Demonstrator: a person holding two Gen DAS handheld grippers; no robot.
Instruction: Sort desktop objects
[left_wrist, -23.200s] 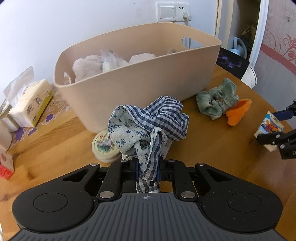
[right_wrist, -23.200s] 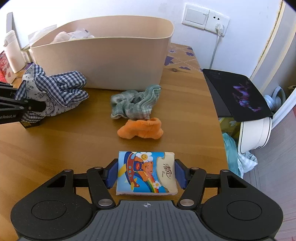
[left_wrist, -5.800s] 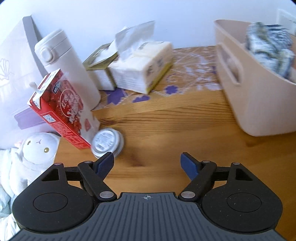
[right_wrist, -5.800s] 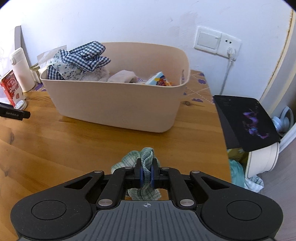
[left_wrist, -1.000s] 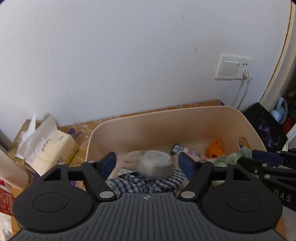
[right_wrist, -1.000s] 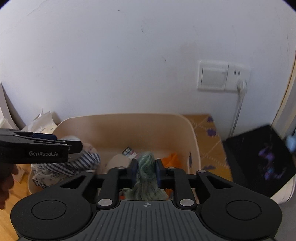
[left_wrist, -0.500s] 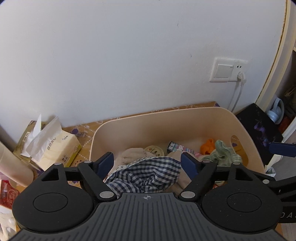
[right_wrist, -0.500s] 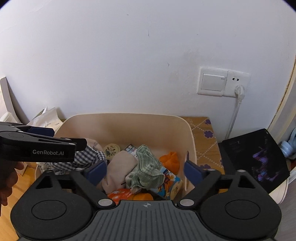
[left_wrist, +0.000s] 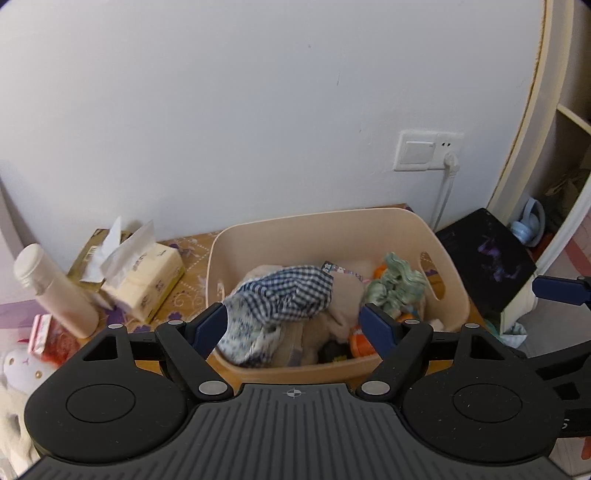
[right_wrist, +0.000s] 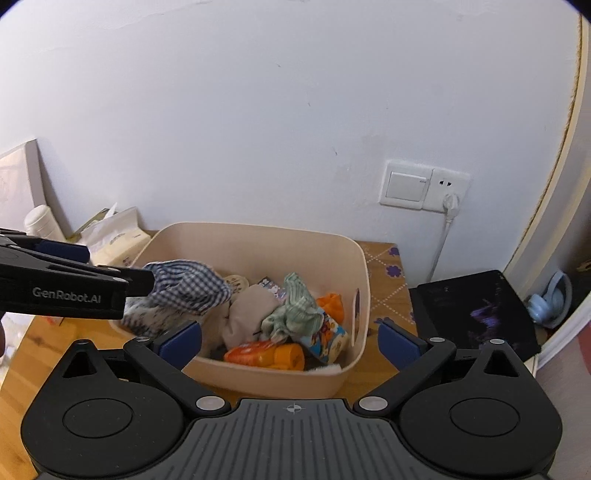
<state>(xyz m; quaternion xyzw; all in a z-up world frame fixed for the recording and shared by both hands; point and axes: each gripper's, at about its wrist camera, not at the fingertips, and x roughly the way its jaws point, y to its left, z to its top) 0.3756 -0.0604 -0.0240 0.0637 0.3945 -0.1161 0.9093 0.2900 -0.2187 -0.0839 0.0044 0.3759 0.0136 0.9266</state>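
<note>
The beige basket (left_wrist: 325, 218) (right_wrist: 258, 227) stands on the wooden table by the wall. In it lie the blue checked cloth (left_wrist: 284, 291) (right_wrist: 184, 284), the green cloth (left_wrist: 395, 284) (right_wrist: 295, 310), the round tin (right_wrist: 236, 282), an orange cloth (right_wrist: 332, 302), a cartoon tissue pack (right_wrist: 328, 336) and an orange bottle (right_wrist: 266, 354). My left gripper (left_wrist: 293, 325) hangs open above the basket's near left side, holding nothing. Above the near rim, my right gripper (right_wrist: 289, 341) has its jaws opening, with nothing between them.
Left of the basket stand a tissue pack (left_wrist: 144, 280), a white bottle (left_wrist: 51, 288), a red carton (left_wrist: 48, 332) and a plush toy (left_wrist: 18, 365). A black tablet (left_wrist: 484, 258) leans off the table's right end. A wall socket (left_wrist: 428, 151) with a cord is behind.
The right gripper opened and let the green cloth drop into the basket. The tin fell from between the left jaws into the basket. Both grippers rose and drew back.
</note>
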